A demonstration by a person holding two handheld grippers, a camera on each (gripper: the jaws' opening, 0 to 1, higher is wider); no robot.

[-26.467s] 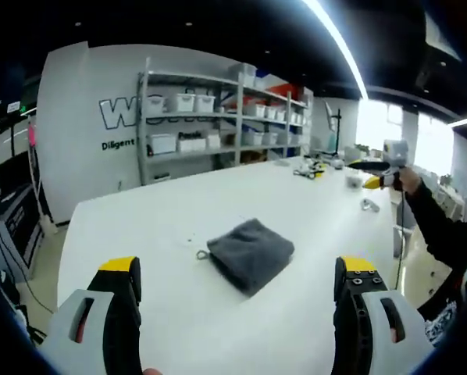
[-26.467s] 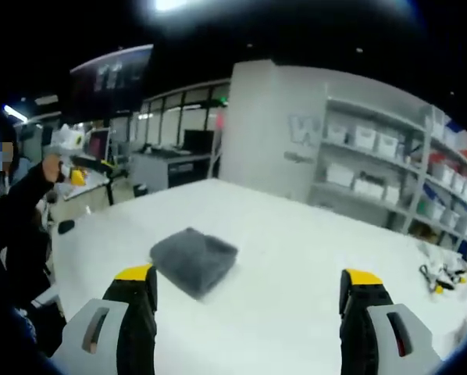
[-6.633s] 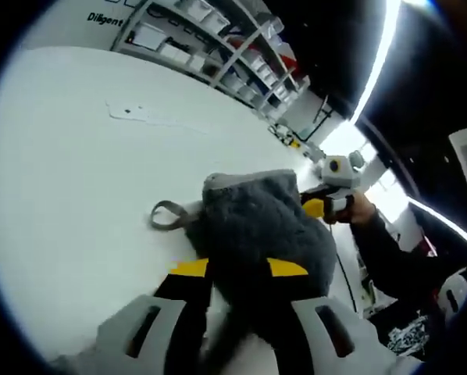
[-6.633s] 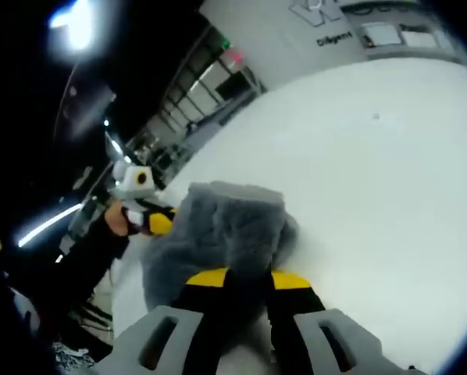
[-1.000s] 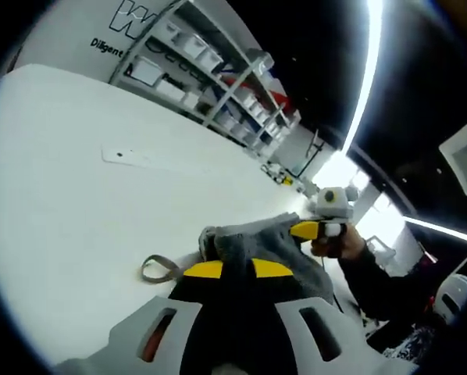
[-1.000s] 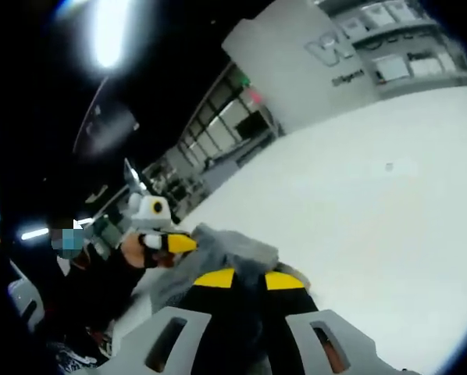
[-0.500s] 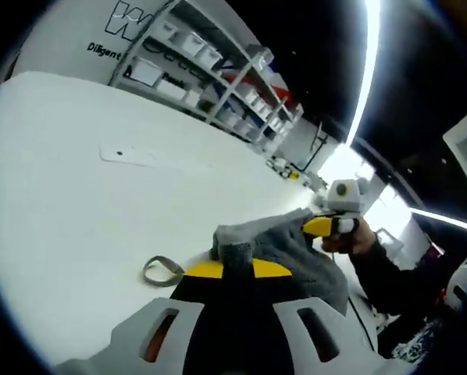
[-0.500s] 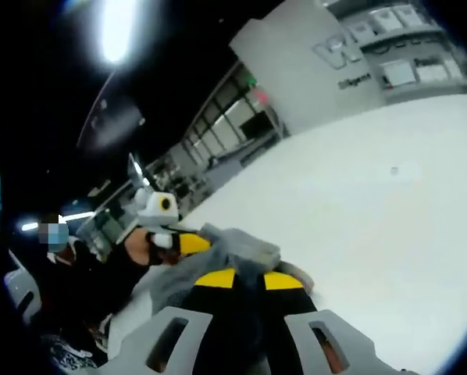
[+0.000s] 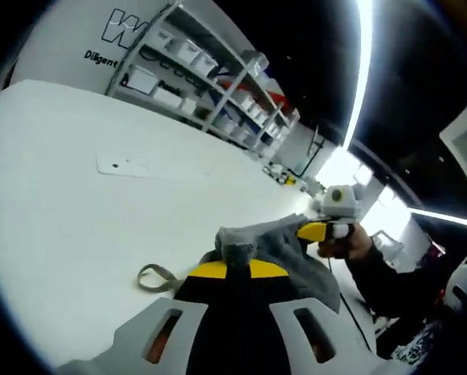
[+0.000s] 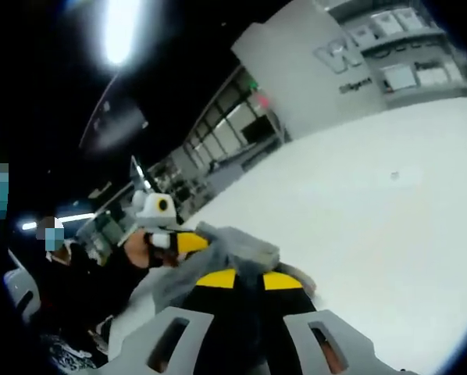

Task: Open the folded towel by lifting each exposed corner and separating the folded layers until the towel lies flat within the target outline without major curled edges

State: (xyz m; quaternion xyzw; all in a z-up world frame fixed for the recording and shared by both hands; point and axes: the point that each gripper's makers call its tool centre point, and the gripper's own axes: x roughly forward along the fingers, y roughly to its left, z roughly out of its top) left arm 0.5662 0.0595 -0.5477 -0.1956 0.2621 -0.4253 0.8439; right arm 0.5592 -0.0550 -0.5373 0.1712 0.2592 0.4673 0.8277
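The grey towel (image 9: 276, 246) sits bunched on the white table (image 9: 77, 211), raised between both claws rather than lying flat. In the left gripper view the left gripper (image 9: 228, 269) has its yellow-tipped jaws pressed nearly together, pinching a fold of the towel that pokes up just above the tips. The cloth runs from that pinch away toward the right side of the view, where the other gripper (image 9: 321, 230), with its yellow tip and held by a person's hand (image 9: 344, 244), meets the far edge of the towel. A small fabric loop (image 9: 157, 275) at the towel's corner lies on the table just left of the left gripper's jaws.

In the right gripper view the right gripper (image 10: 250, 279) likewise has its jaws drawn close together on a gathered bit of the towel (image 10: 237, 246), which rises in a rumpled ridge just beyond the tips. From there the towel stretches to the left of that view, to the yellow tip of the left gripper (image 10: 180, 243). Its long axis therefore runs from one claw to the other.

Farther off in the left gripper view, shelves (image 9: 194, 78) with white bins stand against a wall behind the table.
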